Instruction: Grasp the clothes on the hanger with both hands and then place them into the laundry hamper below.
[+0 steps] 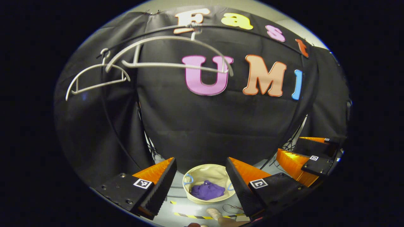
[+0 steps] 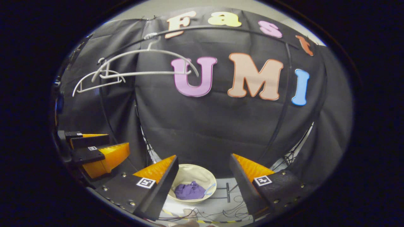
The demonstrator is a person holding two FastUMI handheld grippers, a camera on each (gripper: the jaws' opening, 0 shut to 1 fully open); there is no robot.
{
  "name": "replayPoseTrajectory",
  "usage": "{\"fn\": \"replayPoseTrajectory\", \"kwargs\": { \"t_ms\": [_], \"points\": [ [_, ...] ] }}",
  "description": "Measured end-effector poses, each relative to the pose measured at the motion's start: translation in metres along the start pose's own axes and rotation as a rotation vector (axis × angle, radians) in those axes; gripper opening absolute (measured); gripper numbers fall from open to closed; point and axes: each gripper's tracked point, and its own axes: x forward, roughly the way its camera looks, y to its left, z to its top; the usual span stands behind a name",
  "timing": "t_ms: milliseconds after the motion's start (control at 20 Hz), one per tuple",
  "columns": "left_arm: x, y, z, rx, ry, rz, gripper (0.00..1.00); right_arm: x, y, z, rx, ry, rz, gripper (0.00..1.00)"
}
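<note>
Left gripper view: two bare white hangers (image 1: pixel 170 60) hang on a rail (image 1: pixel 252 31) high at the far wall. Below, a cream laundry hamper (image 1: pixel 202 176) holds purple clothes (image 1: pixel 207 190). The left gripper (image 1: pixel 200 181) and the right gripper (image 2: pixel 203 179) both gape wide, holding nothing.
</note>
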Motion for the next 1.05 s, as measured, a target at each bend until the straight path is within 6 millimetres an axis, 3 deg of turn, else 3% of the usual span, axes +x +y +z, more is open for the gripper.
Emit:
{"fn": "replayPoseTrajectory", "kwargs": {
  "t_ms": [250, 500, 750, 1050],
  "points": [
    [-0.065, 0.008, 0.043, 0.038, -0.139, -0.037, 0.94, -0.083, 0.013, 0.024, 0.025, -0.116, -0.054, 0.98],
    [-0.107, 0.013, 0.087, 0.071, -0.299, -0.035, 0.96, -0.136, 0.011, 0.056, 0.037, -0.246, -0.088, 0.97],
    [-0.134, 0.003, 0.106, 0.094, -0.395, -0.027, 0.93, -0.163, 0.001, 0.075, 0.042, -0.331, -0.096, 0.97],
    [-0.146, -0.018, 0.108, 0.088, -0.420, -0.026, 0.93, -0.178, -0.020, 0.080, 0.040, -0.365, -0.108, 0.97]
  ]
}}
